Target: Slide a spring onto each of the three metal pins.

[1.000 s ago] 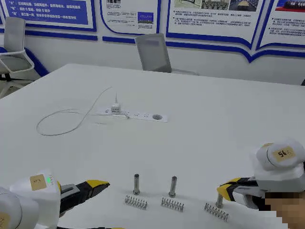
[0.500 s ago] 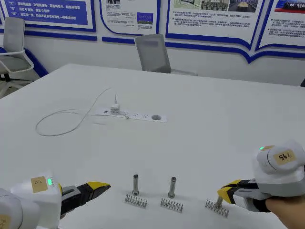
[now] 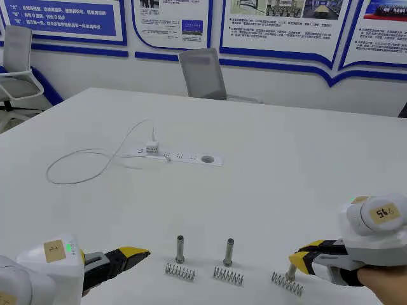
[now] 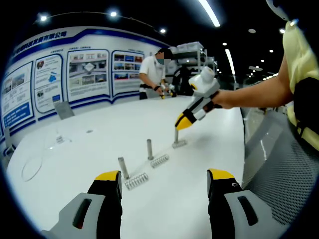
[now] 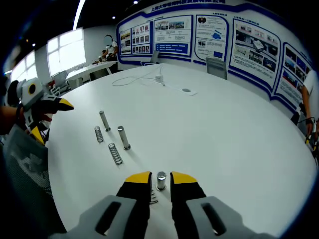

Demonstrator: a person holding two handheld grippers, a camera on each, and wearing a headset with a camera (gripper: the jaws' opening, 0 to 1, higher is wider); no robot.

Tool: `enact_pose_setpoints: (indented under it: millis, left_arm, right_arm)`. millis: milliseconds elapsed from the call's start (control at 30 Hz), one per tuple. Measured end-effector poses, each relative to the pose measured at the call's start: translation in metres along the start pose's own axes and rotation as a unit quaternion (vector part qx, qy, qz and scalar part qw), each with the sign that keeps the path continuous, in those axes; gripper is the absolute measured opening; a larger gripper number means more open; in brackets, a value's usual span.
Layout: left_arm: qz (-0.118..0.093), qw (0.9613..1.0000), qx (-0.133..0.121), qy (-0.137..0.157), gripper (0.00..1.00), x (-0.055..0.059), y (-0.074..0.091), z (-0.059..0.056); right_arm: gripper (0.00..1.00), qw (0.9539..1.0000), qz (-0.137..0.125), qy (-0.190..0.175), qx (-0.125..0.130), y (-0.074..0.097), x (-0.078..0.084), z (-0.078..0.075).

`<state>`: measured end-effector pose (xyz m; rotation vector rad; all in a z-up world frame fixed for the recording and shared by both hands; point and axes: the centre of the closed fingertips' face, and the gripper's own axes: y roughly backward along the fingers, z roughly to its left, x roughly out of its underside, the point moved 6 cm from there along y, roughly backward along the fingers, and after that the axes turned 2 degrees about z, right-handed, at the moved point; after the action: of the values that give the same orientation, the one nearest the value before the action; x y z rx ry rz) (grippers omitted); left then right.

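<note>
White table (image 3: 254, 140): three springs (image 3: 180, 272) lie at six o'clock of their pins (image 3: 180, 248), none threaded; left gripper (image 4: 162, 181) jaws gape, right gripper (image 5: 160, 176) jaws stand slightly apart around the end pin (image 3: 291, 272).

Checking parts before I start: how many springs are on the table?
3, all lying on the table: left spring, middle spring, and right spring beside the right gripper.

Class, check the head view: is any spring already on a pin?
No, all three springs lie flat on the table in front of their bare pins.
</note>
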<state>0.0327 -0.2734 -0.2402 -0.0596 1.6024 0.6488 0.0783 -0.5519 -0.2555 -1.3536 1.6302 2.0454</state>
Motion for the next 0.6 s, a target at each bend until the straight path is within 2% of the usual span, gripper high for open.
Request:
enact_pose_setpoints:
  millis: [367, 467, 600]
  left_arm:
    - [0.006, 0.9996, 0.019, -0.019, 0.71, -0.006, -0.012, -0.001]
    - [0.012, 0.9995, 0.021, -0.022, 0.70, -0.002, -0.015, 0.004]
    - [0.028, 0.9992, 0.021, -0.019, 0.68, 0.007, -0.021, 0.016]
  right_arm:
    - [0.24, 0.9999, -0.002, 0.011, -0.003, 0.009, 0.012, 0.004]
    - [0.24, 0.9999, -0.002, 0.011, -0.003, 0.012, 0.016, 0.005]
    - [0.25, 0.9999, -0.004, 0.009, -0.001, 0.015, 0.019, 0.006]
